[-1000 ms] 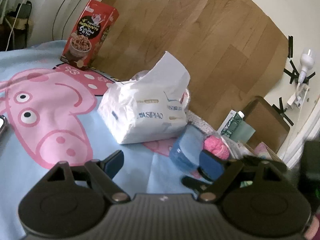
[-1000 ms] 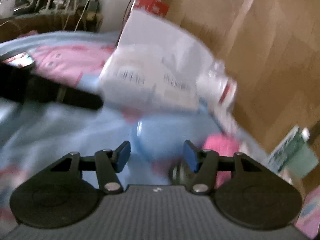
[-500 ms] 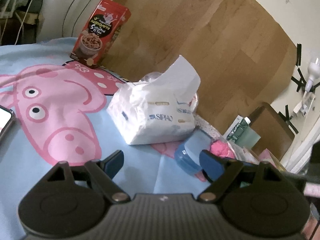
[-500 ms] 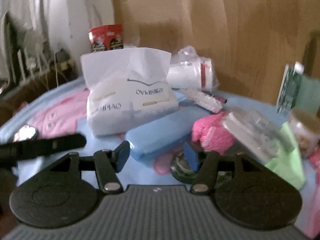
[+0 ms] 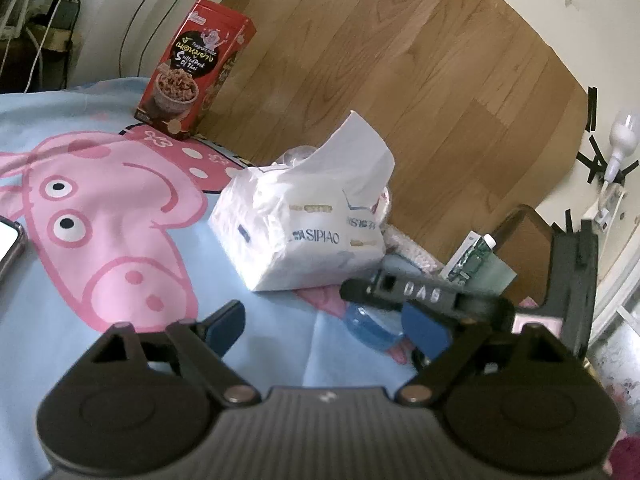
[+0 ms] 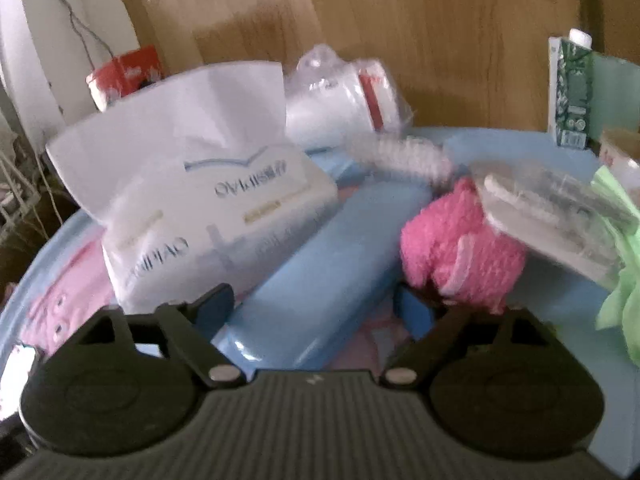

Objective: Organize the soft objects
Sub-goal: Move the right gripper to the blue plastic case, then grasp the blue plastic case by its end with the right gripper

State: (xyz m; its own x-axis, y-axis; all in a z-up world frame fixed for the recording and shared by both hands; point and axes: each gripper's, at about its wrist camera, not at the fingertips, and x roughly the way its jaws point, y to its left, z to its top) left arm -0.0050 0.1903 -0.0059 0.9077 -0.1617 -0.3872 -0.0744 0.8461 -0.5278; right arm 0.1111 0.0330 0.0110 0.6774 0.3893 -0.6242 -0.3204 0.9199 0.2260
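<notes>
R gripper (image 6: 314,304) jaws opening, nothing pinched, blue case (image 6: 320,264) between them; pink fluffy item (image 6: 460,248) just right; risk: closes on case instead; L gripper (image 5: 324,324) spread, empty.

red snack box (image 5: 196,68): upright at cloth's far edge, against wood-grain board (image 5: 420,80) | phone (image 5: 8,240): at cloth's left edge, screen lit | blue hard case (image 6: 320,276): lying flat beside tissue pack | green-white carton (image 6: 570,92): upright, far right corner | cartoon-pig cloth (image 5: 100,216): covers surface
</notes>
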